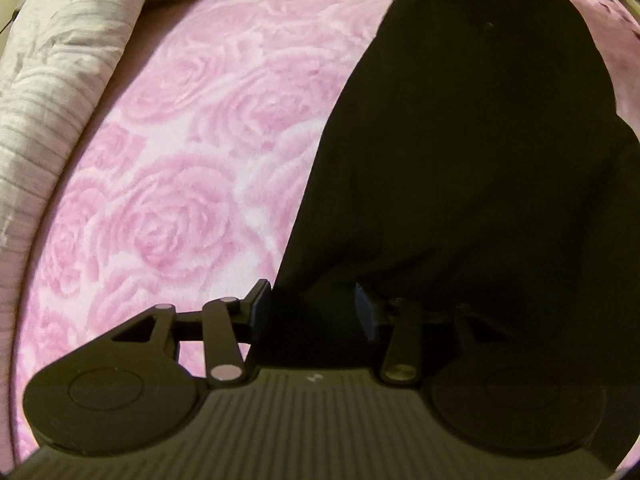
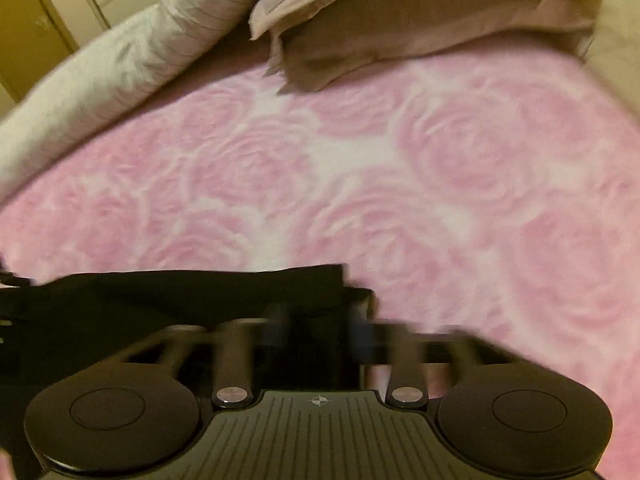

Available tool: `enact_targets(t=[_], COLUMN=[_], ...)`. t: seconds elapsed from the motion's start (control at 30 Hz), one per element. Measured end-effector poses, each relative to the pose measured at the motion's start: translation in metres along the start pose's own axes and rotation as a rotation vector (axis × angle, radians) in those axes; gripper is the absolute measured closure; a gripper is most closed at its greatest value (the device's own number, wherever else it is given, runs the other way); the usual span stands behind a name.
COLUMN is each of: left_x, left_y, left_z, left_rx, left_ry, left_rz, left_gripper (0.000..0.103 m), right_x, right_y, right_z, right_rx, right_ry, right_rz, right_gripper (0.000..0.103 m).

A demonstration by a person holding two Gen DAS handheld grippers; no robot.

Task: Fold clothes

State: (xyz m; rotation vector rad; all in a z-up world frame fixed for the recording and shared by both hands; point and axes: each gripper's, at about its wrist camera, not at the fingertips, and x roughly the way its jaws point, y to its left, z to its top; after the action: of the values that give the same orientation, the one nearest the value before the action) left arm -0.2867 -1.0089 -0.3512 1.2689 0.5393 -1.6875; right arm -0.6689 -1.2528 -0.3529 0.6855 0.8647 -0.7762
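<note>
A black garment [image 1: 472, 128] lies stretched along the pink rose-patterned blanket [image 1: 192, 152], running from the near edge to the far end. My left gripper [image 1: 314, 306] sits at its near left corner, jaws apart, with black cloth lying between the blue pads [image 1: 260, 304]. In the right wrist view, another edge of the black garment [image 2: 192, 292] lies on the blanket [image 2: 440, 184]. My right gripper [image 2: 320, 332] is over its corner; the view is motion-blurred, and cloth lies between the fingers.
A rolled grey-white duvet [image 1: 52, 80] runs along the left side of the bed. A taupe pillow [image 2: 420, 28] lies at the head. Cupboard doors [image 2: 44, 20] stand beyond the duvet. Open blanket lies left of the garment.
</note>
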Motion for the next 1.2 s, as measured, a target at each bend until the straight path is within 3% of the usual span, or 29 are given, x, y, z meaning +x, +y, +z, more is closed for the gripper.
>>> enact_targets(t=[0.17,0.37,0.53,0.7,0.83,1.0,1.1,1.2], left_x=[0.000,0.015,0.003,-0.036,-0.082,-0.129,-0.127,-0.116], left_y=[0.003,0.009,0.024,0.005,-0.046,-0.125,-0.168,-0.185], left_z=[0.008,0.013,0.001,-0.019,-0.033,-0.059,-0.086,-0.110], left_rx=[-0.017,-0.032,-0.127,-0.091,0.036,0.279,0.537,0.704], left_ry=[-0.008,0.007,0.025,-0.016,-0.114,-0.251,-0.266,-0.255], left_rz=[-0.008,-0.023,0.041,0.069,0.009,-0.113,-0.074,0.000], left_gripper=[0.065,0.056,0.062,0.068,0.062,0.058,0.059,0.062], right_x=[-0.030,-0.009,-0.040,-0.094,-0.112,-0.112,-0.107,-0.103], right_y=[-0.020,-0.018,0.005,0.070,0.138,0.213,0.252,0.287], right_z=[-0.006,-0.017,-0.019,-0.062,-0.118,-0.187,-0.219,-0.240], right_rx=[0.060,0.112,0.034,-0.051,-0.059,0.023,0.094,0.104], right_ry=[-0.109,-0.090,-0.152,-0.229,-0.229,-0.170,-0.146,-0.144], right_rz=[-0.001,-0.036,-0.172,-0.201,-0.157,-0.110,-0.101,-0.116], right_gripper=[0.103,0.102,0.068,0.056,0.042,0.040,0.039,0.039])
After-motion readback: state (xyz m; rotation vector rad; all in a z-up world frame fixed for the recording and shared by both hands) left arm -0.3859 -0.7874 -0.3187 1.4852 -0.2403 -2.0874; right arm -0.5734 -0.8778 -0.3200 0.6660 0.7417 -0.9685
